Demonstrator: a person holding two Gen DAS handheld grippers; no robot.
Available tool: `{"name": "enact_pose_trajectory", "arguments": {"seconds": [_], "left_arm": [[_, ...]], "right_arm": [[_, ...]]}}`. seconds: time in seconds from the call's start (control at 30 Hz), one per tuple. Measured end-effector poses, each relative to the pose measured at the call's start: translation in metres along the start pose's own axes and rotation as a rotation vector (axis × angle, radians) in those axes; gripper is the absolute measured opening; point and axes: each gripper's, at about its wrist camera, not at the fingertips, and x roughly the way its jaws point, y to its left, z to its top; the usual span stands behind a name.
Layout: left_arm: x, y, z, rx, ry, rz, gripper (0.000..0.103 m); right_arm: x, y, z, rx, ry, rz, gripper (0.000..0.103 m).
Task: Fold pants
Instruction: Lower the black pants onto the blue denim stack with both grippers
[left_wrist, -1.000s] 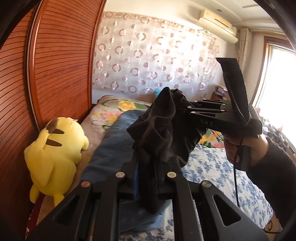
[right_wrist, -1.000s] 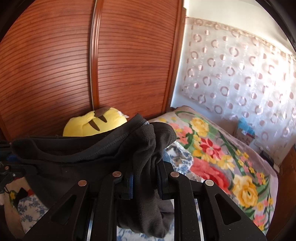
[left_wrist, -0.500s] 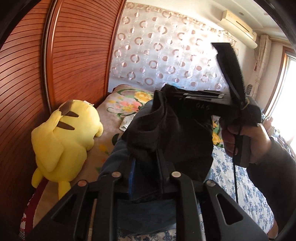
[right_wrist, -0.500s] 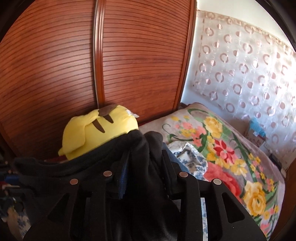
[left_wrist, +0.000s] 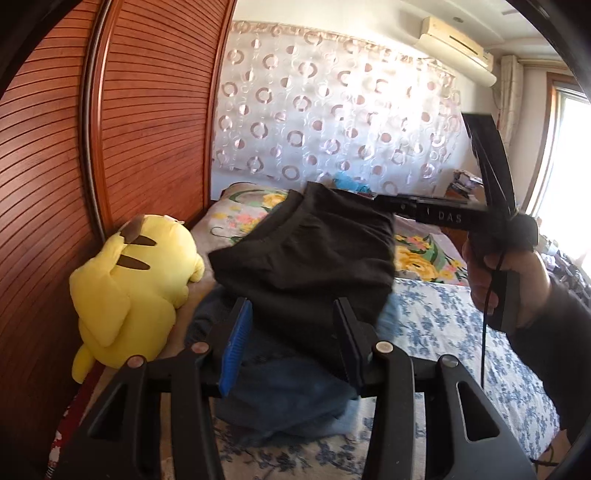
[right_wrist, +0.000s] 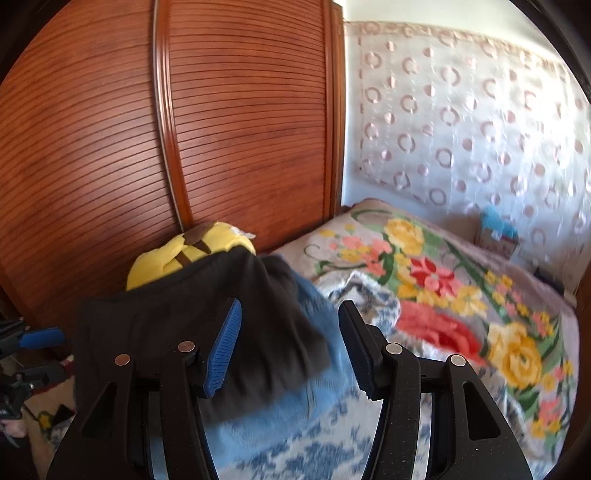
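Both claws have just been opening to let go; the left claw (left_wrist: 291, 332) and right claw (right_wrist: 290, 343) drop the black pants (left_wrist: 306, 258) onto the blue pile (left_wrist: 288, 391) by the bed's (left_wrist: 461, 332) wall edge.

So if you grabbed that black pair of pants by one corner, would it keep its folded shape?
Probably not. The black pants look soft and thin, sagging over the blue jeans beneath, so they would likely droop and unfold. They seem light, and the knit surface should grip rather than slip.
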Motion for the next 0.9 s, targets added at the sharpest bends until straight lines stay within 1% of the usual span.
{"name": "enact_pose_trajectory", "arguments": {"seconds": [0.13,0.23,0.33,0.47,0.53,0.57,0.6,0.63,0.67,0.7,0.73,0.8,0.83,0.9], "left_arm": [[0.008,-0.008,-0.005,-0.002,0.019,-0.019,0.045],[0.016,-0.016,-0.009,0.013,0.035,-0.024,0.045],[0.023,-0.019,-0.013,0.019,0.048,-0.017,0.044],[0.028,-0.018,-0.016,0.01,0.055,-0.022,0.044],[0.027,-0.019,-0.016,0.011,0.047,-0.025,0.038],[0.027,-0.02,-0.016,0.013,0.043,-0.026,0.036],[0.027,-0.02,-0.017,0.015,0.041,-0.029,0.032],[0.026,-0.02,-0.017,0.016,0.038,-0.031,0.026],[0.026,-0.021,-0.017,0.017,0.035,-0.032,0.025],[0.026,-0.022,-0.017,0.02,0.032,-0.034,0.02],[0.025,-0.023,-0.017,0.027,0.029,-0.036,0.016],[0.026,-0.025,-0.018,0.035,0.028,-0.037,0.01],[0.027,-0.026,-0.018,0.038,0.032,-0.041,0.008],[0.028,-0.027,-0.017,0.035,0.038,-0.059,0.008]], "right_arm": [[-0.004,-0.009,-0.021,0.07,0.037,0.021,0.056],[-0.001,-0.011,-0.029,0.112,0.048,0.046,0.056],[0.005,-0.011,-0.031,0.15,0.058,0.077,0.056],[0.013,-0.013,-0.028,0.18,0.056,0.095,0.056],[0.019,-0.017,-0.025,0.207,0.063,0.111,0.056],[0.021,-0.019,-0.024,0.219,0.066,0.117,0.053],[0.025,-0.021,-0.022,0.228,0.075,0.118,0.042],[0.029,-0.023,-0.02,0.234,0.098,0.115,0.036],[0.031,-0.024,-0.019,0.234,0.105,0.111,0.032],[0.031,-0.024,-0.017,0.227,0.098,0.112,0.024],[0.03,-0.022,-0.015,0.216,0.087,0.112,0.021],[0.029,-0.017,-0.008,0.192,0.067,0.103,0.018],[0.029,-0.016,-0.006,0.183,0.055,0.102,0.016],[0.029,-0.012,0.003,0.139,0.023,0.069,0.015]]}}
